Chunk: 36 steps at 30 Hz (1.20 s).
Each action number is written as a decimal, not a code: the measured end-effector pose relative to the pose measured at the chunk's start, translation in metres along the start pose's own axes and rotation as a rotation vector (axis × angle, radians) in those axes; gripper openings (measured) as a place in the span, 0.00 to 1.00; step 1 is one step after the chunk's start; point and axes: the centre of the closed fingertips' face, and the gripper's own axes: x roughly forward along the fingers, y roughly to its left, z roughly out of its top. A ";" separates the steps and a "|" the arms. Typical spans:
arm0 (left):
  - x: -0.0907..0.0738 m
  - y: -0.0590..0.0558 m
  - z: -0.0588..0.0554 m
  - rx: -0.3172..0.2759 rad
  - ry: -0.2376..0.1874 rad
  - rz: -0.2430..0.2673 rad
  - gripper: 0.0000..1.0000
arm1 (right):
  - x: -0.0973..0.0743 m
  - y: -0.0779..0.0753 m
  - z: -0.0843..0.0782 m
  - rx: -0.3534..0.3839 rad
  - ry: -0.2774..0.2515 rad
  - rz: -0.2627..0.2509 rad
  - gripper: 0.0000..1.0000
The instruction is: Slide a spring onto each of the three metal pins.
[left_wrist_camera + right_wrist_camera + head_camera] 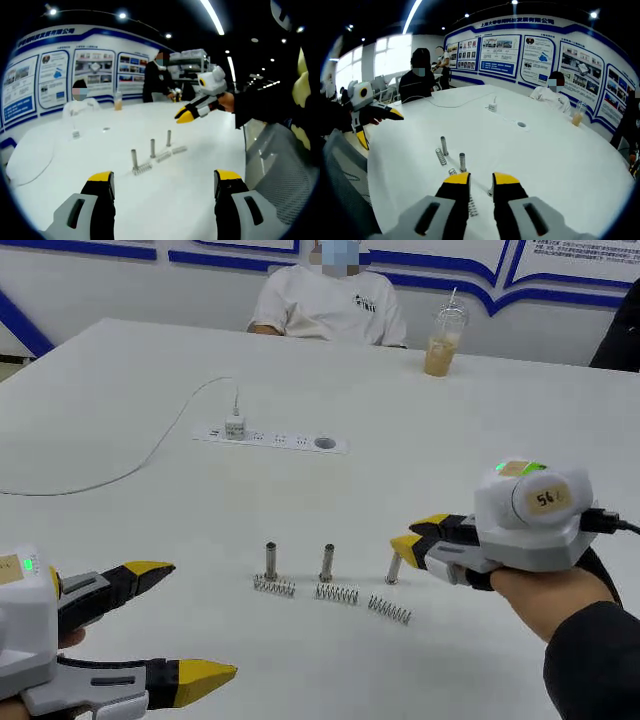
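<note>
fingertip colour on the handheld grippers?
Yellow tips on black fingers; clearest in the head view.

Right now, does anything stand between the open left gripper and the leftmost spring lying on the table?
Nothing visible does. Between the left gripper and the leftmost spring there is bare white table. The spring lies in front of the left pin, apart from the other springs.

- I take the white power strip, lying flat on the white table, as my landmark.
- A white charger is plugged into its left end.
- A white cable trails left from there.
- Beyond the strip I see a seated person.
- Beyond the strip, to its right, stands an iced drink with a straw.
</note>
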 end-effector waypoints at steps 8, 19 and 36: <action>0.000 0.001 -0.001 -0.003 0.001 0.004 0.83 | 0.019 0.016 -0.028 -0.011 0.091 0.085 0.18; -0.001 0.003 -0.003 -0.008 0.005 0.008 0.83 | 0.037 0.028 -0.053 -0.072 0.213 0.174 0.16; -0.003 0.003 -0.007 -0.019 0.012 0.011 0.83 | 0.052 0.032 -0.070 -0.146 0.344 0.239 0.15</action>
